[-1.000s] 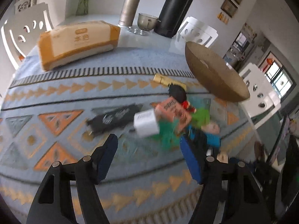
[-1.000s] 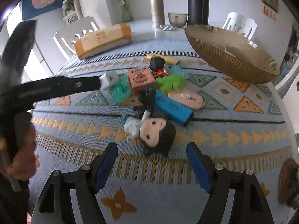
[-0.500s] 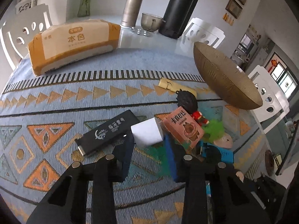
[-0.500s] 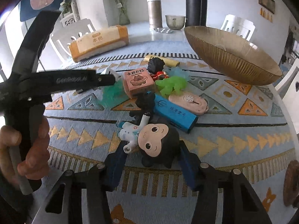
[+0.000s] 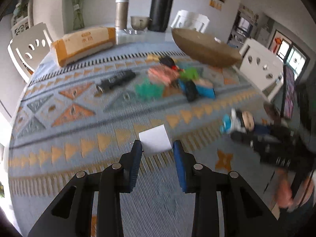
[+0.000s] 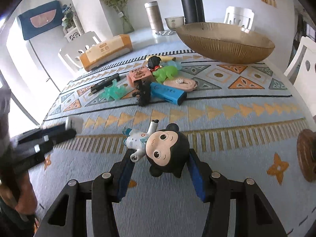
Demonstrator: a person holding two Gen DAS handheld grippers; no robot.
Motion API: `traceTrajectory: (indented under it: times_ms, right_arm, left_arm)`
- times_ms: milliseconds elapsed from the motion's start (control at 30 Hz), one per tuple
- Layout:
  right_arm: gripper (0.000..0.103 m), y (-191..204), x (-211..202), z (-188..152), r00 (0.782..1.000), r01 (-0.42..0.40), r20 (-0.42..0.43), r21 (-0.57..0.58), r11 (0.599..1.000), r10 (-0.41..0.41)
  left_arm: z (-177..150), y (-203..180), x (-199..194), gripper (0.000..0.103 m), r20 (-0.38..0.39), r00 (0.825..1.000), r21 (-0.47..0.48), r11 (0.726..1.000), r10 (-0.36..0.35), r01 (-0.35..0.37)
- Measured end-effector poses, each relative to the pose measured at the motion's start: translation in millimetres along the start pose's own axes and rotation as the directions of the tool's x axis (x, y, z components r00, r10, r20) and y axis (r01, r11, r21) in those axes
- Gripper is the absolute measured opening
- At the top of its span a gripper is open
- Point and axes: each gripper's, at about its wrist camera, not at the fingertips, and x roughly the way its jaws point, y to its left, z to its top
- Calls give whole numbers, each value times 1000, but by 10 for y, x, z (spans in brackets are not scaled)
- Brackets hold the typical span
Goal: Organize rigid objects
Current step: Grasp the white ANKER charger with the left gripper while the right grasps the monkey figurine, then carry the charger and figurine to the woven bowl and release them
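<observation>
Left gripper (image 5: 157, 148) clamped on white cube (image 5: 155, 142), lifted clear of cloth. Right gripper (image 6: 159, 165) pinches doll (image 6: 158, 148) by its head. Remaining toys clustered far; bowl (image 6: 225, 47) far right, likely destination.

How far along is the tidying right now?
Nothing looks sorted yet: the gold bowl appears empty from here. In hand: the left gripper is shut on the white cube, and the right gripper is shut on the big-headed figurine. Left on the patterned cloth: the blue stick, pink box, green toy and black bar.
</observation>
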Motion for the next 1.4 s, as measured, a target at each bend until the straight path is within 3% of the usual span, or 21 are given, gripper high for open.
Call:
traceTrajectory:
  times_ms: [167,200,233,333,433,533,567,867,900,933,967,1000,1133,1267,1400]
  right_arm:
    - [52,81,-11,-86,1000,25,-8,-49,998,-25]
    - [53,63,-1,-96,1000,19,-21,-45,999,-20]
    - [54,48,1,-107,999,12,-31,-42,999,-13]
    - [65,-10,-42,-125,1000,-12,-18,-20,1000,12]
    - [66,-60,-76,-120,1000,-14,5,5,1000,14]
    - [66,-67,-81,-137,999,-32,0,11,999,32]
    - [66,-63,-83,-141,999,-37,1,9,999,37]
    - [66,-47,-47,-107,996,-84,-18,9,996,84]
    - [66,-50,-48,-94,996,-85,-14,13,996,86]
    - [66,-47,-50,-81,997,-81,-8,13,997,81]
    - [60,-43,-46,-74,997,-71,-6,13,997,71]
    - [54,-35,-26,-69,998,-57,-13,13,998,57]
    - [53,34,-39,-85,1000,-17,-3,-13,1000,17]
    - [53,-2,-182,-18,999,-44,24,15,999,44]
    - [53,-61,-554,291,991,-25,136,28,999,21]
  left_arm:
    - [-185,-175,-32,31,21,998,83,995,51,-53]
    - [-214,-206,-37,35,21,999,111,993,42,-44]
    - [-240,-230,-31,48,15,999,131,990,44,-46]
    - [-256,-307,16,49,1,998,169,983,70,-69]
    - [-261,-376,63,50,-6,995,203,974,101,-98]
    - [-268,-390,41,65,0,995,213,972,101,-99]
    - [-264,-381,22,65,9,996,208,974,93,-93]
    - [-236,-263,0,63,-1,999,132,990,41,-40]
    - [-229,-253,7,60,-1,999,122,991,48,-47]
    - [-225,-241,15,49,-2,999,113,992,51,-51]
    - [-221,-225,31,35,-9,999,102,994,50,-49]
    - [-218,-214,43,33,-16,999,93,994,50,-48]
    - [-206,-235,-59,33,40,997,92,993,65,-68]
    - [-65,-308,-189,33,73,996,91,994,56,-62]
    - [324,-488,-425,33,167,986,121,992,17,-38]
